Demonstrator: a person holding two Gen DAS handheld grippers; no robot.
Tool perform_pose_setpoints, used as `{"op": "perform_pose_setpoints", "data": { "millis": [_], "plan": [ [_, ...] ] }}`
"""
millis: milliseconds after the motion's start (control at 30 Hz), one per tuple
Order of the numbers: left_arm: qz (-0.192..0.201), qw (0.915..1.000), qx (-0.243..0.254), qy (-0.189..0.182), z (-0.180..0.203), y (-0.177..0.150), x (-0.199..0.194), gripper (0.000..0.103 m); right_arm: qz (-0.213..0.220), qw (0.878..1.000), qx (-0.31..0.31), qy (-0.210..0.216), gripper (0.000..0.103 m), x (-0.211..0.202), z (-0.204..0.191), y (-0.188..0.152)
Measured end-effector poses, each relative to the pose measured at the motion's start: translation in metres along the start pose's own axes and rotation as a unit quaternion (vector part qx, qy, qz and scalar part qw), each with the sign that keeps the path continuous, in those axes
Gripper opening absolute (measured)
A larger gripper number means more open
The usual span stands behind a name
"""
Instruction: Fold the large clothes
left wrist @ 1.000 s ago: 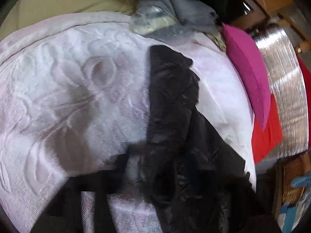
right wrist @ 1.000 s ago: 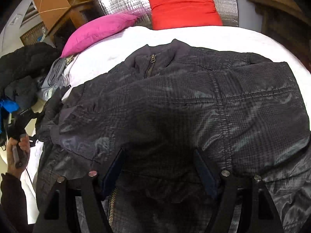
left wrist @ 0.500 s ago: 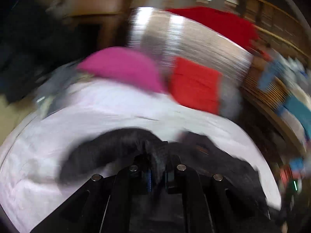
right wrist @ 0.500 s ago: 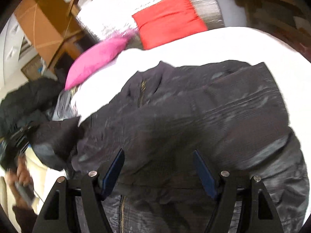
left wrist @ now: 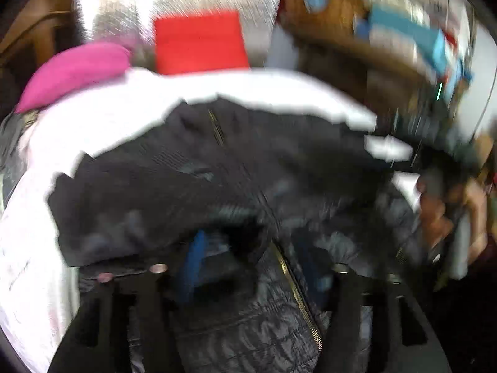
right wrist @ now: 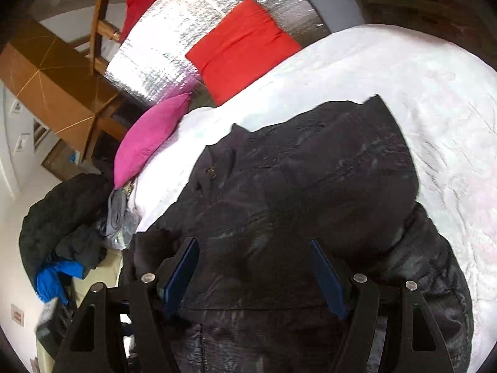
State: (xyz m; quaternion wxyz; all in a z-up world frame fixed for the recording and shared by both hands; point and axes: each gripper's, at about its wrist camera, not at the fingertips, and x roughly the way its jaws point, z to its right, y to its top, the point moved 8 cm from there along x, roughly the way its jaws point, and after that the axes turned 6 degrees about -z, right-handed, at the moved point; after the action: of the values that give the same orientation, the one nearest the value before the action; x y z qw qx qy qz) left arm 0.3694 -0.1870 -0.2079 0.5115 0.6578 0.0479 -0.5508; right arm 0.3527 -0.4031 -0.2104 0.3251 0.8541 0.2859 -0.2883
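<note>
Your black jacket (right wrist: 298, 192) lies spread on the white bedspread (right wrist: 419, 99) of the bed, collar and zip toward the pillows, with one sleeve folded across its front. In the left wrist view, which is blurred, the jacket (left wrist: 192, 168) fills the middle, its brass zip running down toward the camera.

Your left hand-held gripper (left wrist: 257, 267) hangs over the jacket's lower front and its jaws are opening; jacket fabric lies in the gap below them, but the pads do not press on it. Your right hand-held gripper (right wrist: 254, 270) stands released, its blue pads well apart above the jacket's hem, gripping nothing.

A pink pillow (right wrist: 149, 133) and a red pillow (right wrist: 242, 49) sit at the head of the bed against a silver foil panel (right wrist: 174, 56). A heap of dark clothes (right wrist: 65, 217) lies off the bed's far side. Your right hand (left wrist: 450, 217) shows at the edge of the left view.
</note>
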Motion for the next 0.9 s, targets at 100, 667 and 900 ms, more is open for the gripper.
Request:
{"op": "perform_pose_setpoints", "data": {
  "millis": [100, 667, 900],
  "plan": [
    [0.075, 0.9956, -0.055, -0.003, -0.039, 0.018, -0.042, 0.080, -0.008, 1.000, -0.027, 0.007, 0.076, 0.005, -0.014, -0.005],
    [0.100, 0.8879, -0.421, 0.155, -0.264, -0.028, -0.094, 0.080, -0.062, 0.949, -0.304, 0.051, 0.081, 0.069, -0.200, -0.070],
    [0.095, 0.8745, -0.447, 0.162, -0.290, -0.039, -0.093, 0.080, -0.143, 0.898, -0.415, -0.032, 0.082, 0.155, -0.252, -0.094]
  ]
}}
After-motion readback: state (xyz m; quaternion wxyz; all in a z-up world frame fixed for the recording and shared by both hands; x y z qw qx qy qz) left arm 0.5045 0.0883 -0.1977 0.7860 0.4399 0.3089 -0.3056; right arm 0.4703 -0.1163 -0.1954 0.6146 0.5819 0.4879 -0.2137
